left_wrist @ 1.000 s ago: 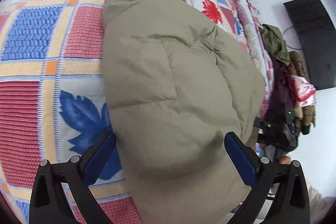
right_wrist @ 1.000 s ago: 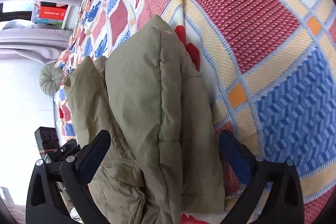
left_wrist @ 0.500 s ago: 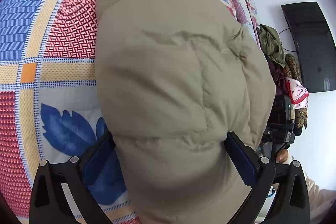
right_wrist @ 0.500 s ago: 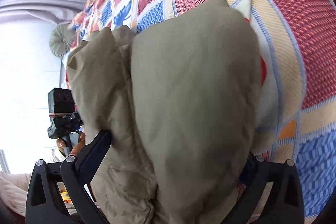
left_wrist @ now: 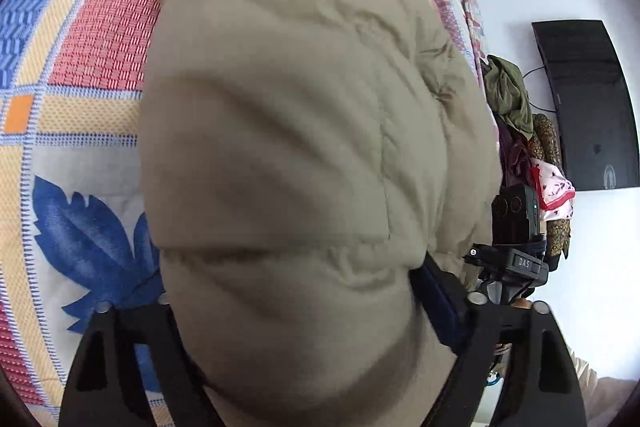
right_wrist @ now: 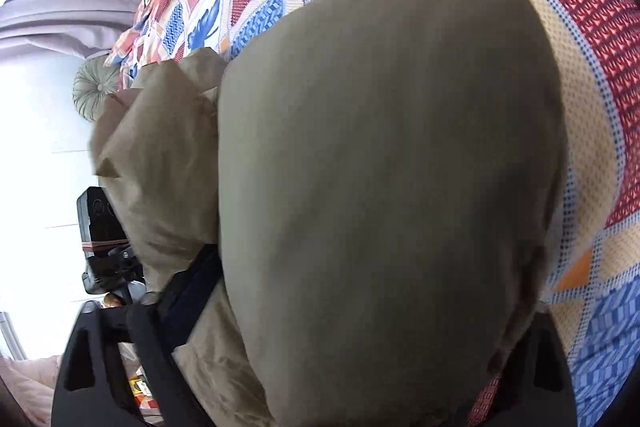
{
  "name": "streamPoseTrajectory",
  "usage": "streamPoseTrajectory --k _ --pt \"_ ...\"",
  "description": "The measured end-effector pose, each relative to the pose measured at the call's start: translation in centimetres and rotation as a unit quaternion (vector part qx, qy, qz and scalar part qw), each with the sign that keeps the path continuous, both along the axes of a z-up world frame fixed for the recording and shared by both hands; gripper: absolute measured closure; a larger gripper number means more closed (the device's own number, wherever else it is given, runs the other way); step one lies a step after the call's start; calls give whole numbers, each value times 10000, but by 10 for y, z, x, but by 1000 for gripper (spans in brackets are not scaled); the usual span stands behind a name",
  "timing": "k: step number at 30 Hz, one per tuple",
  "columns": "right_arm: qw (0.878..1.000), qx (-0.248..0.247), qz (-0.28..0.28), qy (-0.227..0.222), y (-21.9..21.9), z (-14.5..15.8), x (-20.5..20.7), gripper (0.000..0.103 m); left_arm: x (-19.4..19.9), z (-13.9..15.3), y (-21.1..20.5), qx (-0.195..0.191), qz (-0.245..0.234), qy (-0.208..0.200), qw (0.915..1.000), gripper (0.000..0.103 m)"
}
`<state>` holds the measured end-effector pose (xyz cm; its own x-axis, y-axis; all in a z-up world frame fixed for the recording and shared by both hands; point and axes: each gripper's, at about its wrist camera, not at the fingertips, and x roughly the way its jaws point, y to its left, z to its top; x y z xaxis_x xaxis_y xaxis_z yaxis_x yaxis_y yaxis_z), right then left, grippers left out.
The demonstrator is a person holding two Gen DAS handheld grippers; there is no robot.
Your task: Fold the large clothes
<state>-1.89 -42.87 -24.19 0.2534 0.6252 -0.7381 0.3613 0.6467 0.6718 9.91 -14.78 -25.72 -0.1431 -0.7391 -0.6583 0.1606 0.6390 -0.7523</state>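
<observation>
Puffy khaki down jacket (left_wrist: 300,147) fills both views, bundled on the bed (left_wrist: 80,39) near its edge, with the patchwork leaf-print bedspread (right_wrist: 580,7) spread under and beyond it. The left gripper (left_wrist: 296,311) has its jaws set around the near end of the bundle, padding bulging between and over them; they look closed in on the jacket, pressing its sides. The right gripper (right_wrist: 360,307) does the same from the other side, one blue-padded finger (right_wrist: 192,291) dug into a crease while the other is hidden under fabric, so that grip reads as clamped on the jacket too.

How will it handle? My read: light for its bulk, soft and springy, with a smooth shell that could slide out of a shallow pinch. The filling will want to puff back open, so a hold on a stitched seam or a doubled edge should serve better than a fistful of loose padding. A looser flap (right_wrist: 160,131), perhaps a sleeve or hood, sticks out at the side and may flop free.

The bed gives a soft, yielding surface, with plenty of room past the bundle. Beyond the edge, a heap of clothes (left_wrist: 524,147) sits by a white wall with a dark screen (left_wrist: 588,103); a round cushion (right_wrist: 94,91) and curtains (right_wrist: 60,23) show on the other side.
</observation>
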Motion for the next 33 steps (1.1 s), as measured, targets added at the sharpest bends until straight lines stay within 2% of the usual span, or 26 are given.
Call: streamPoseTrajectory --k 3,5,12,16,19,24,29,31,33 --pt "10000 39 -34 -79 7 14 -3 48 3 17 5 -118 -113 -143 9998 26" --pt "9999 20 -37 -145 13 24 -3 51 6 31 7 -222 -152 -262 9993 26" --pt "9985 138 -22 -528 48 60 20 52 38 79 53 -454 106 -697 9965 26" --pt "9961 165 245 -832 86 76 61 52 68 101 98 -364 383 -1058 9930 26" --pt "9941 205 385 -997 116 76 96 52 94 107 136 -172 620 -1254 9900 26" --pt "9921 327 540 -1080 172 54 157 52 132 93 195 208 974 -1363 9856 26" --pt "9934 111 742 -871 216 17 198 52 149 47 224 657 1187 -1144 9841 25" --pt "9944 -132 719 -761 223 3 206 47 147 30 232 666 1308 -1112 9829 21" --pt "9964 -283 540 -582 224 -2 205 35 141 23 235 677 1400 -1126 9814 20"
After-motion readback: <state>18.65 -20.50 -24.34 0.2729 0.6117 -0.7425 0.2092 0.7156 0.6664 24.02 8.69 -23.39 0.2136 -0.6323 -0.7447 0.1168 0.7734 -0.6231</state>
